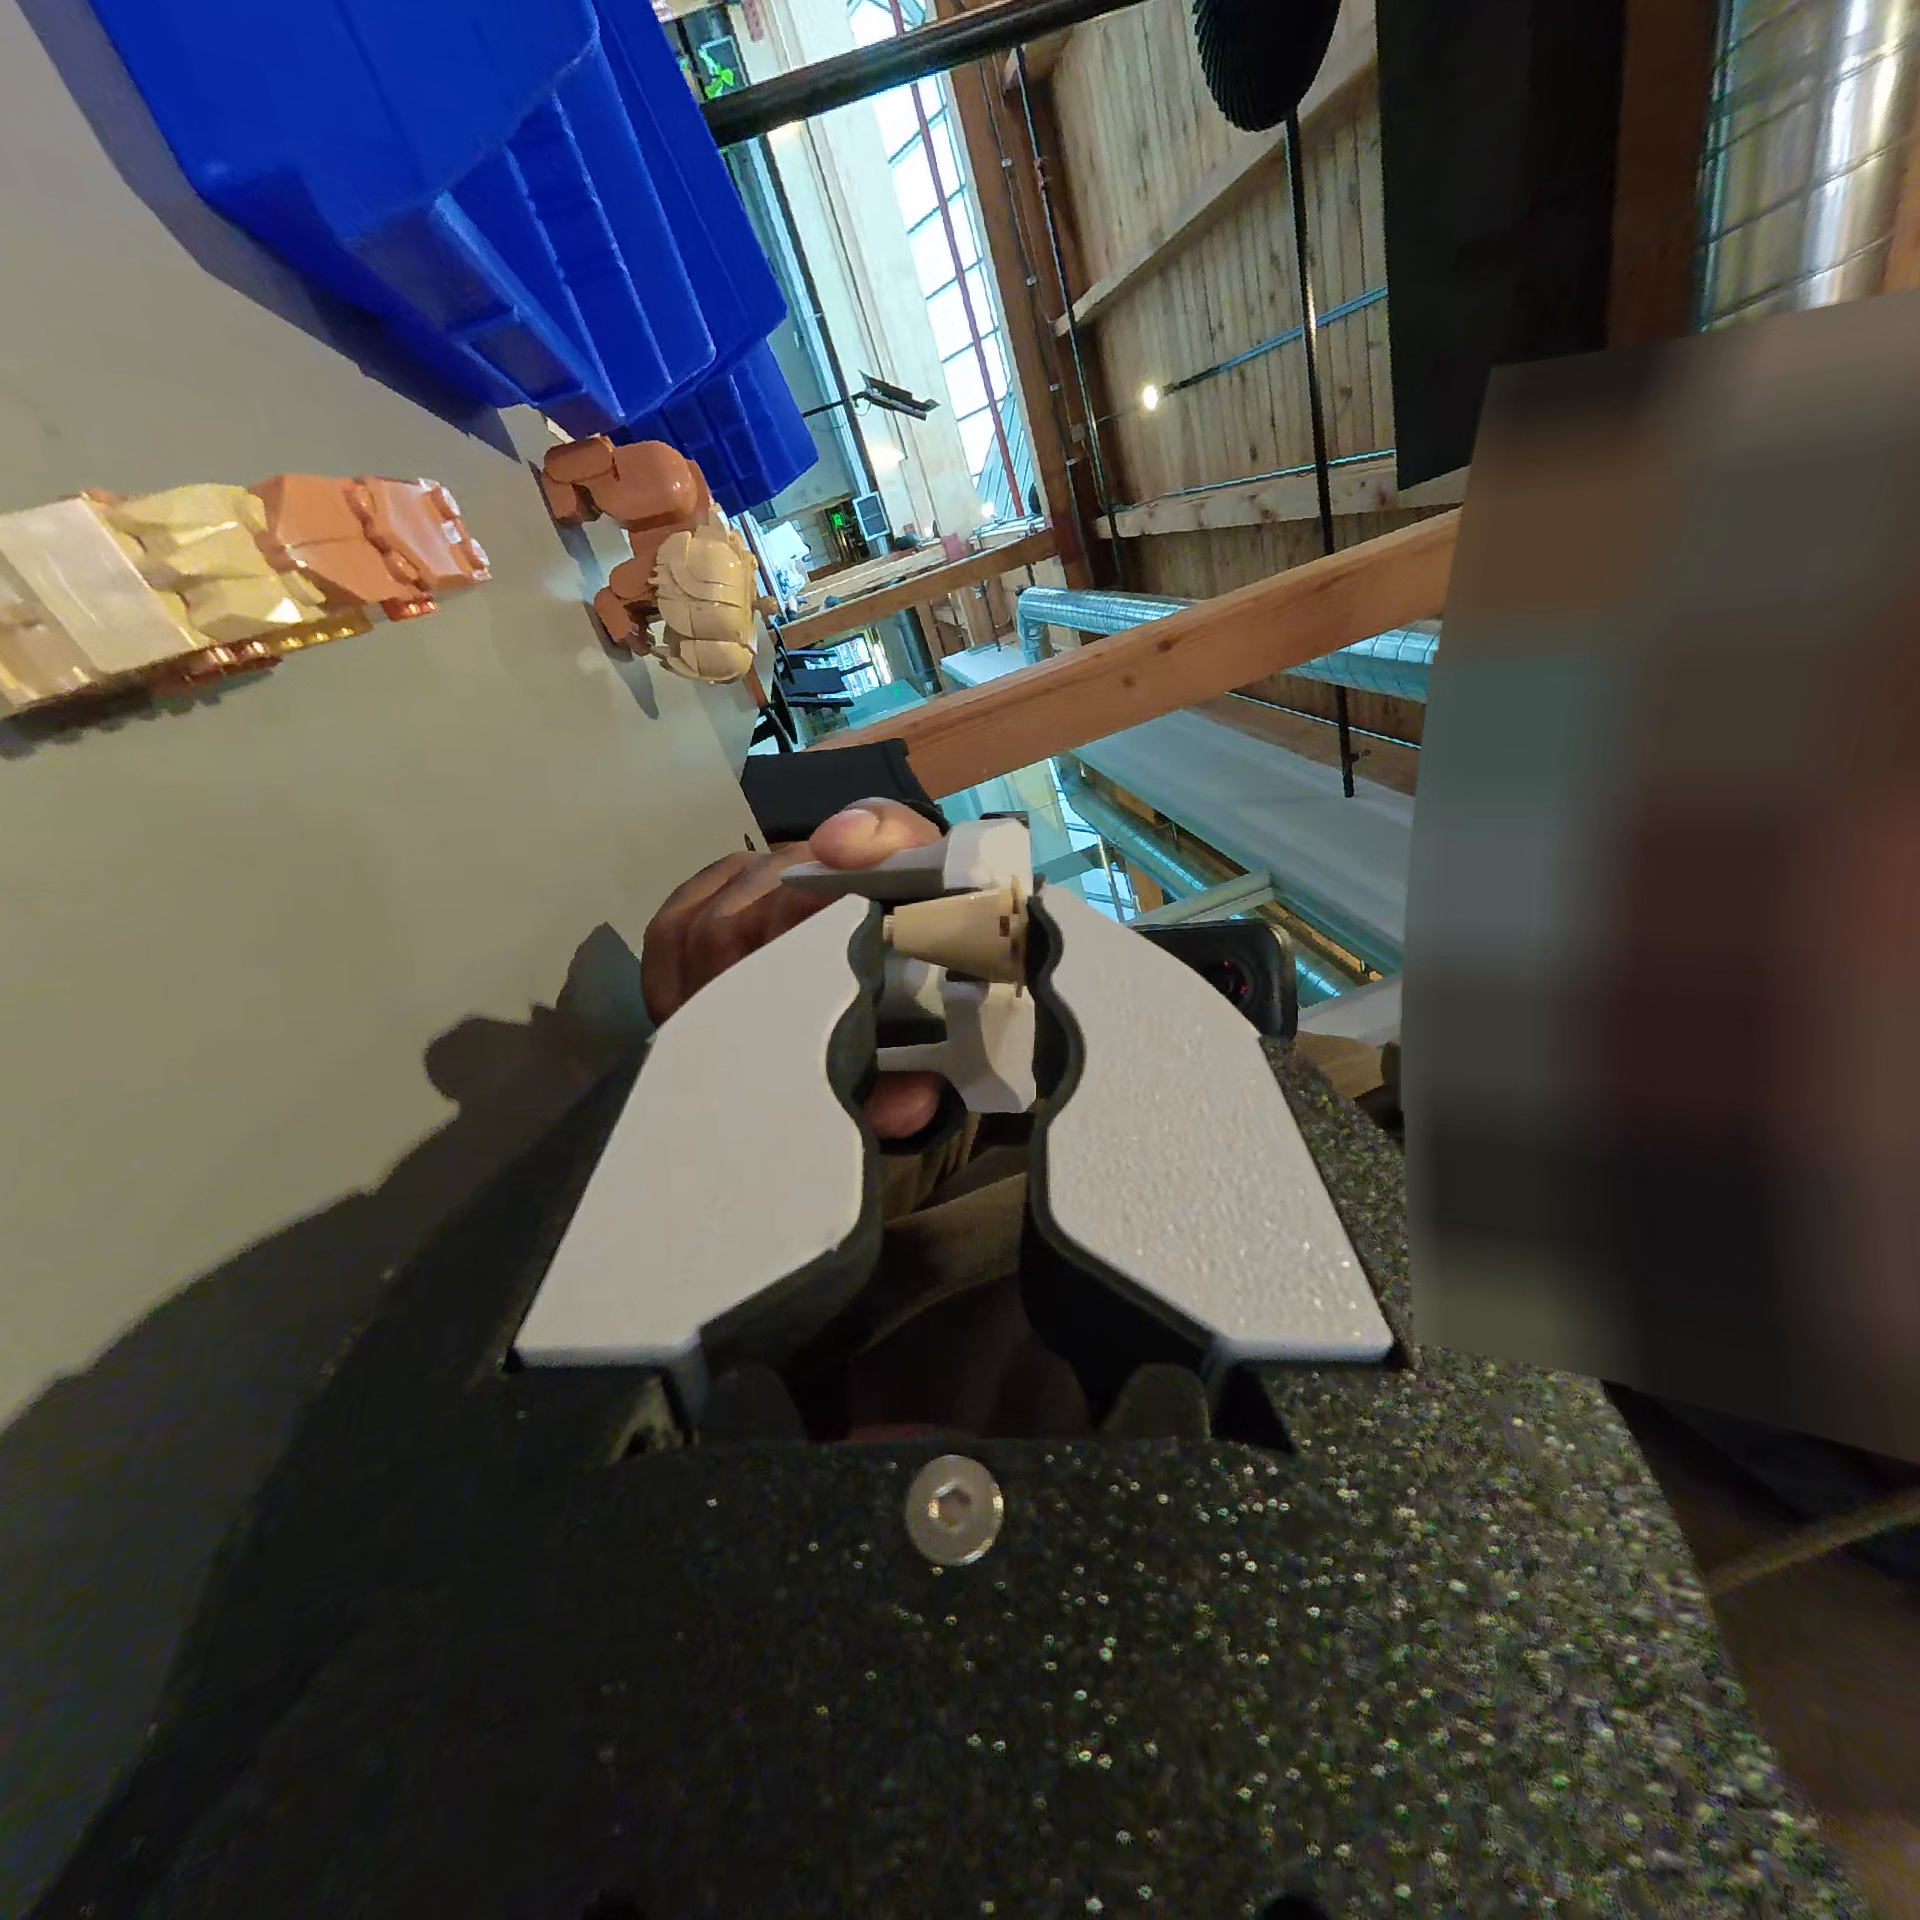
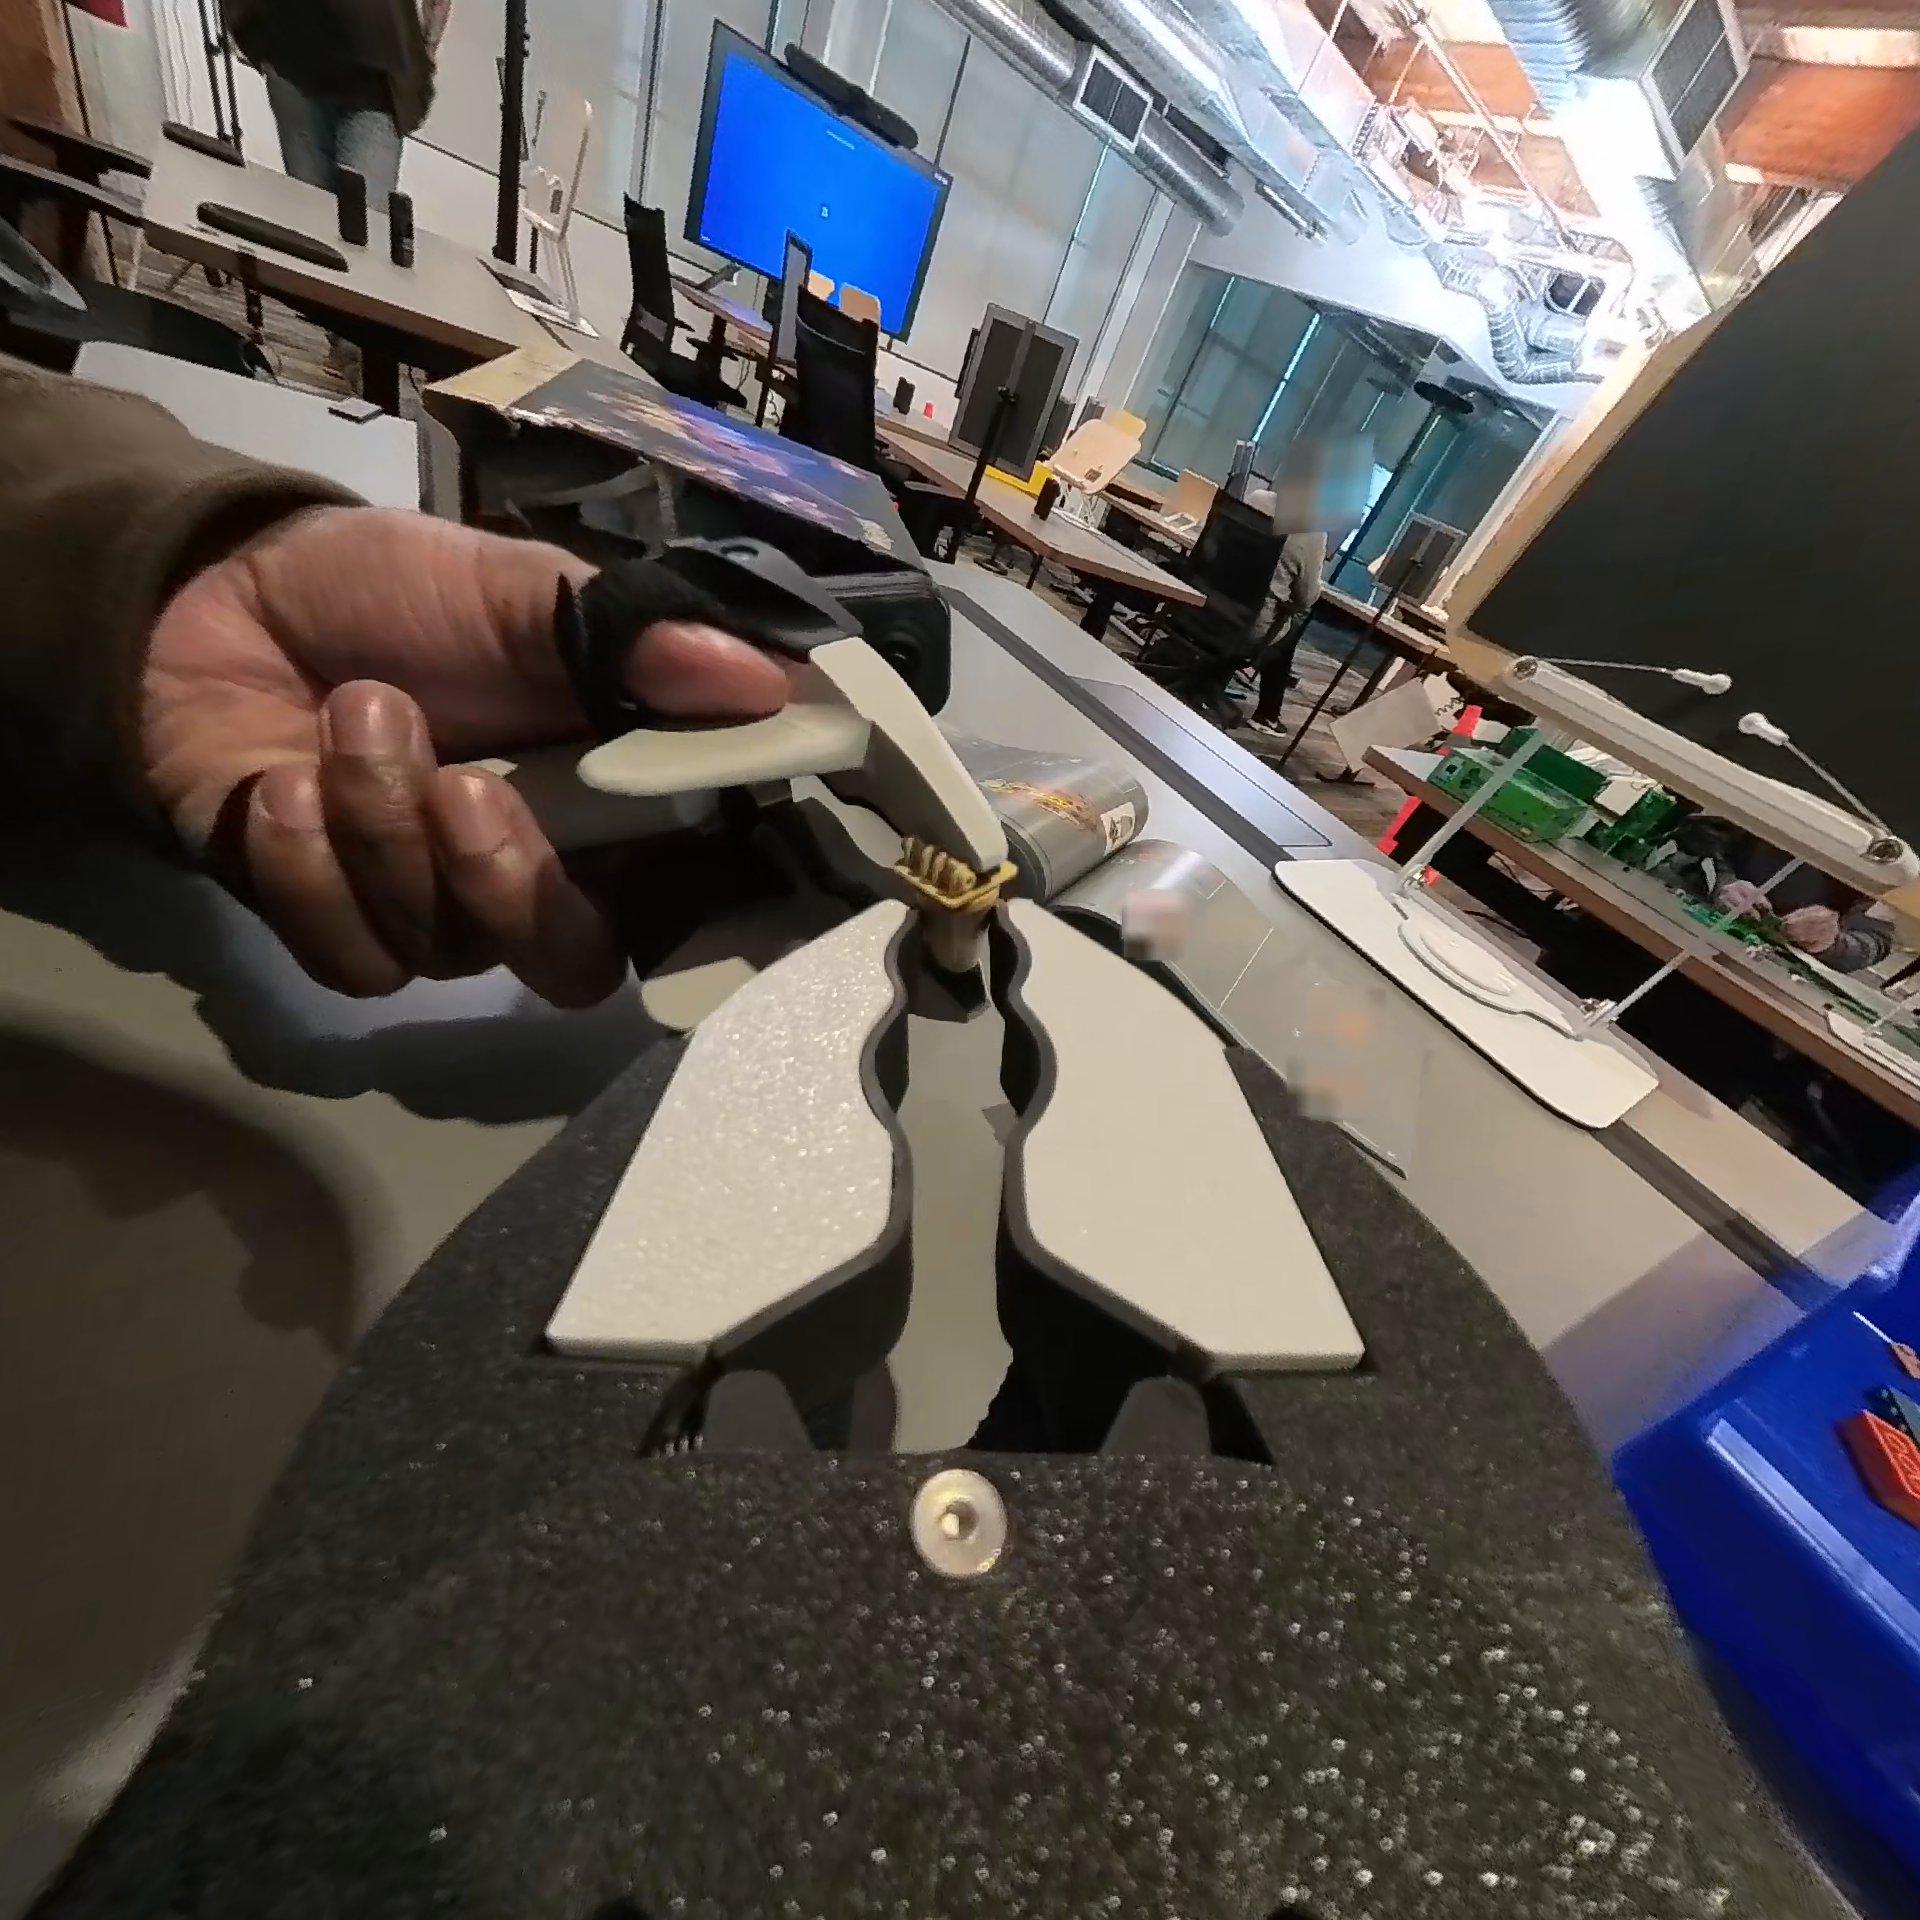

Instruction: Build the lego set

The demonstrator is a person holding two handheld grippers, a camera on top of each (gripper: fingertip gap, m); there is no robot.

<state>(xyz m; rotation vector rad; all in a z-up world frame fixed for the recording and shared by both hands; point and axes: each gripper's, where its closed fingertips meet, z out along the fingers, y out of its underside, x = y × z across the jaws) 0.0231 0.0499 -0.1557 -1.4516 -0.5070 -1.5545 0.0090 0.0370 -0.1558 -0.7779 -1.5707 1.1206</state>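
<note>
Both claws meet in mid-air above the desk (image 1: 312, 935). The left claw (image 1: 956, 935) pinches a tan cone-shaped piece (image 1: 956, 935) at its tips. The right claw (image 2: 951, 935) is pressed onto what is probably the same small tan sub-assembly, topped by a gold toothed part (image 2: 951, 878), though the join is hard to read. On the desk at ten o'clock in the left wrist view lie a brown-and-tan built figure (image 1: 665, 561) and a longer tan, white and salmon section (image 1: 218, 582), beside blue bins (image 1: 468, 208). Several chunks are assembled; joining them appears still ahead.
</note>
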